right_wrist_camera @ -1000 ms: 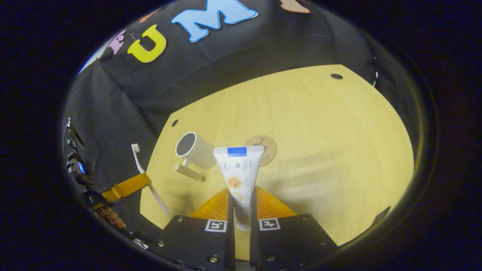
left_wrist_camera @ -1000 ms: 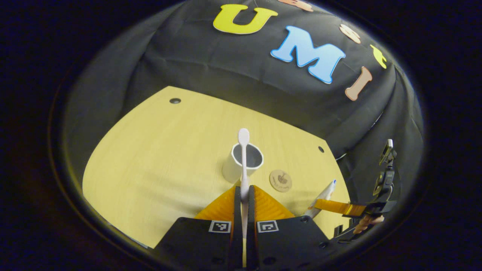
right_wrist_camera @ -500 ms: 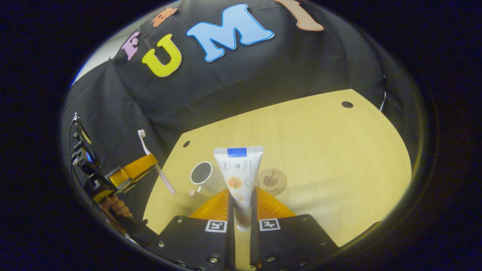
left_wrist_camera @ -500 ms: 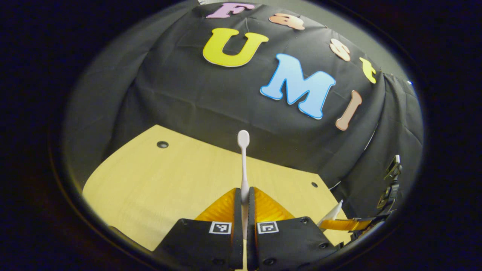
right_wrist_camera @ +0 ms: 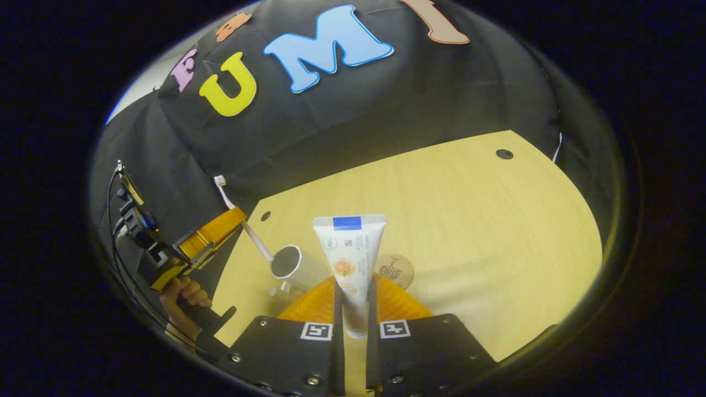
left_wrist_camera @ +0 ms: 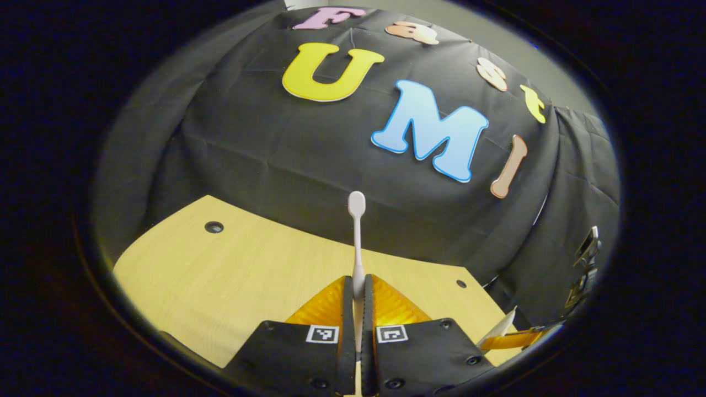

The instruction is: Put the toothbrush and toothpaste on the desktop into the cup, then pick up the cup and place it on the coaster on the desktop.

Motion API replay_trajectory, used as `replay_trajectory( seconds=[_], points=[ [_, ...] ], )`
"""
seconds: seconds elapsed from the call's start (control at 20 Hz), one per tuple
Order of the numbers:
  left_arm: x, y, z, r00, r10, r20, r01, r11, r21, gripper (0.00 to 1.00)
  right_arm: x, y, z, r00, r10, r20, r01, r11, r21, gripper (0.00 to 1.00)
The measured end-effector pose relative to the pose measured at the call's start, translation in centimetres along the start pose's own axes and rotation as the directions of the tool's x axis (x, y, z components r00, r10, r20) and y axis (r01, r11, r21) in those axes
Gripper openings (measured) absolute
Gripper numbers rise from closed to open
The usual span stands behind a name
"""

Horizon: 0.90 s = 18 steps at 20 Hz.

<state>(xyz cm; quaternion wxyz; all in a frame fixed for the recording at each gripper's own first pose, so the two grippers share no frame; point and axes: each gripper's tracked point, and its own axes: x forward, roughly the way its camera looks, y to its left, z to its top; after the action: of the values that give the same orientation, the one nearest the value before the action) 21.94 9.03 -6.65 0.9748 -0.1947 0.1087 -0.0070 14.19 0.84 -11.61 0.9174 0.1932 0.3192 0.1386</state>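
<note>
In the left gripper view, my left gripper (left_wrist_camera: 357, 288) is shut on a white toothbrush (left_wrist_camera: 357, 231), which points up with its head on top. The right gripper view has my left gripper (right_wrist_camera: 215, 236) up at the left, with the toothbrush (right_wrist_camera: 242, 220) slanting down. The brush's lower end is close to the rim of the white cup (right_wrist_camera: 295, 266). That cup has a handle and stands on the desktop. My right gripper (right_wrist_camera: 353, 300) is shut on the white toothpaste tube (right_wrist_camera: 349, 259), held upright. A round brown coaster (right_wrist_camera: 395, 270) lies just right of the cup.
The yellow wooden desktop (right_wrist_camera: 469, 220) has small dark holes (right_wrist_camera: 504, 154) near its far corners. A hand (right_wrist_camera: 185, 292) holds the left gripper's grip. An edge of the toothpaste tube (left_wrist_camera: 499, 330) peeks in low at the right of the left gripper view.
My left gripper has tilted up, so the cup and coaster left its view. It carried the toothbrush toward the cup, and the handle end now hangs by the rim. The toothpaste stays gripped.
</note>
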Motion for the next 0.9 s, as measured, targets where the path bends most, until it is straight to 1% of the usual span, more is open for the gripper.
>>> replay_trajectory(
  seconds=[0.1, 0.2, 0.3, 0.6, 0.65, 0.7, 0.75, 0.8, 0.85, 0.9],
  points=[
    [0.6, 0.4, -1.8, 1.0, 0.016, -0.027, -0.015, 1.0, 0.025, 0.11, 0.2, -0.1, -0.3, 1.0, -0.006, -0.007, 0.006, 1.0, -0.002, 0.16],
    [0.8, 0.3, -2.7, 0.999, 0.028, -0.029, -0.026, 0.999, 0.039, 0.11, 0.2, -0.1, -0.3, 1.0, -0.012, -0.008, 0.011, 1.0, -0.01, 0.17],
    [1.2, 0.4, -3.6, 0.999, 0.035, -0.031, -0.033, 0.998, 0.059, 0.11, 0.4, 0.2, -0.5, 1.0, -0.005, -0.011, 0.005, 1.0, -0.011, 0.16],
    [2.3, 1.3, -7.8, 0.993, 0.072, -0.093, -0.061, 0.991, 0.118, 0.11, 0.6, 0.8, -0.5, 1.0, 0.006, -0.01, -0.006, 1.0, -0.007, 0.16],
    [2.1, 1.3, -8.3, 0.992, 0.072, -0.101, -0.06, 0.991, 0.119, 0.05, 0.6, 0.8, -0.4, 1.0, 0.006, -0.009, -0.006, 1.0, -0.007, 0.17],
    [2.1, 1.4, -8.5, 0.991, 0.075, -0.108, -0.063, 0.991, 0.114, 0.12, 0.7, 0.9, -0.4, 1.0, 0.007, -0.009, -0.007, 1.0, -0.006, 0.17],
    [2.1, 1.4, -8.4, 0.991, 0.074, -0.108, -0.062, 0.991, 0.115, 0.12, 0.7, 1.0, -0.3, 1.0, 0.008, -0.009, -0.008, 1.0, -0.005, 0.17],
    [2.1, 1.5, -8.4, 0.991, 0.075, -0.109, -0.062, 0.991, 0.118, 0.19, 0.7, 1.1, -0.4, 1.0, 0.009, -0.008, -0.009, 1.0, -0.004, 0.16],
    [2.0, 1.6, -8.5, 0.991, 0.08, -0.111, -0.067, 0.991, 0.119, 0.15, 0.7, 1.1, -0.4, 1.0, 0.01, -0.007, -0.01, 1.0, -0.003, 0.16],
    [1.9, 1.8, -8.6, 0.99, 0.081, -0.116, -0.068, 0.991, 0.115, 0.2, 0.7, 1.1, -0.3, 1.0, 0.01, -0.005, -0.01, 1.0, -0.002, 0.16]
  ],
)
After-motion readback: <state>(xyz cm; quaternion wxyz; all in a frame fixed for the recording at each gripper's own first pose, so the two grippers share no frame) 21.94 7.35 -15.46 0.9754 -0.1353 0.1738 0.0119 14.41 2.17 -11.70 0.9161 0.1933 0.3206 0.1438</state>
